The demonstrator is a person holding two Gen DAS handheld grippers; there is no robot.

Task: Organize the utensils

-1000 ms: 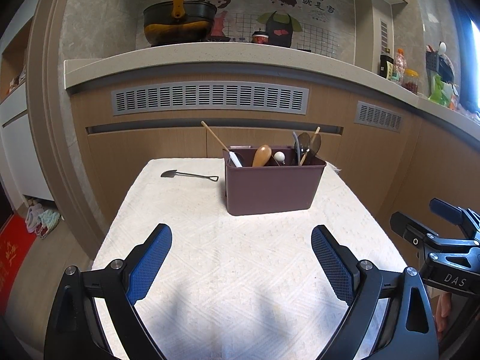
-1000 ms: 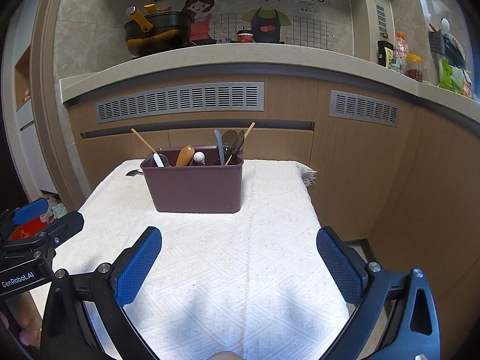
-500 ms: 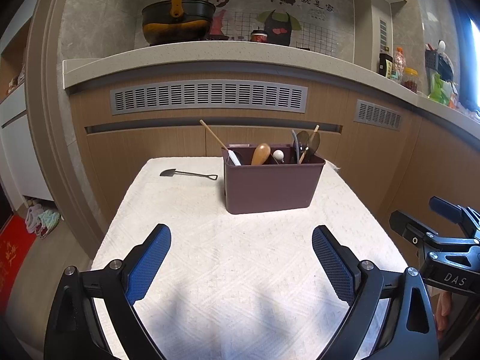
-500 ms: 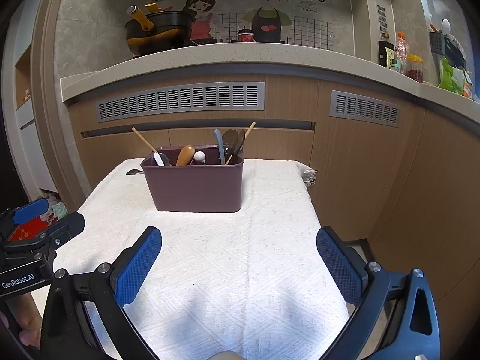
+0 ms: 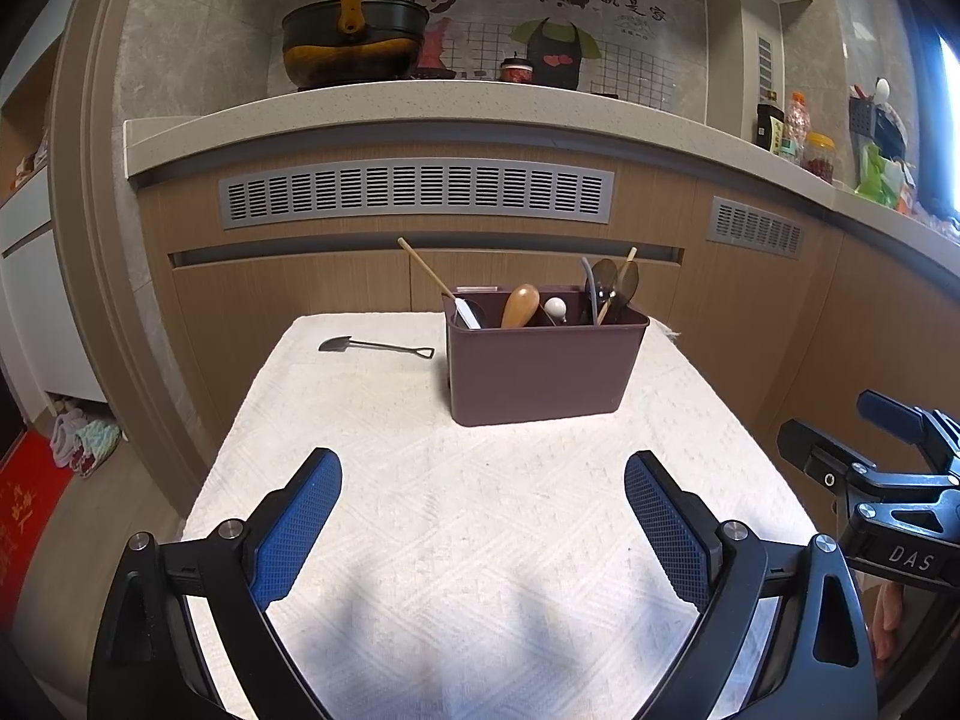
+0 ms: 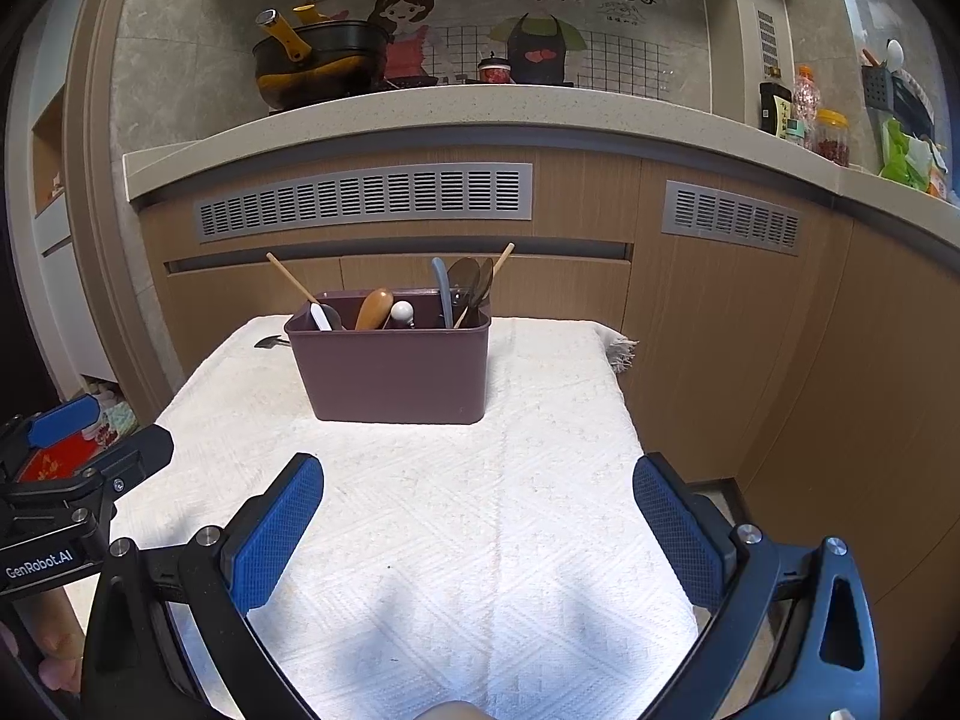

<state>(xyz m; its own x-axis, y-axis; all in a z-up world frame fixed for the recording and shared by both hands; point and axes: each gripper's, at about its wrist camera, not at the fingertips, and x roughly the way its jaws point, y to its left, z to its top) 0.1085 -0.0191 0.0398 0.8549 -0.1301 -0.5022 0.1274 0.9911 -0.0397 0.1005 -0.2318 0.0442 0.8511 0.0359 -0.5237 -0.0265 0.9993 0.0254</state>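
Little is changing since a second ago: both the left gripper (image 5: 483,516) and right gripper (image 6: 478,516) are hovering wide open, leaving the small black shovel-shaped spoon (image 5: 375,347) lying beside the maroon plastic caddy (image 5: 543,369).

The maroon utensil caddy (image 5: 543,369) is hiding the lower ends of everything standing in it. In the right wrist view it is also covering most of the small black shovel-shaped spoon (image 6: 271,342), leaving only the blade tip showing. The picture's edge is cutting off the right gripper (image 5: 888,420) in the left wrist view, and the left gripper (image 6: 90,426) in the right wrist view.
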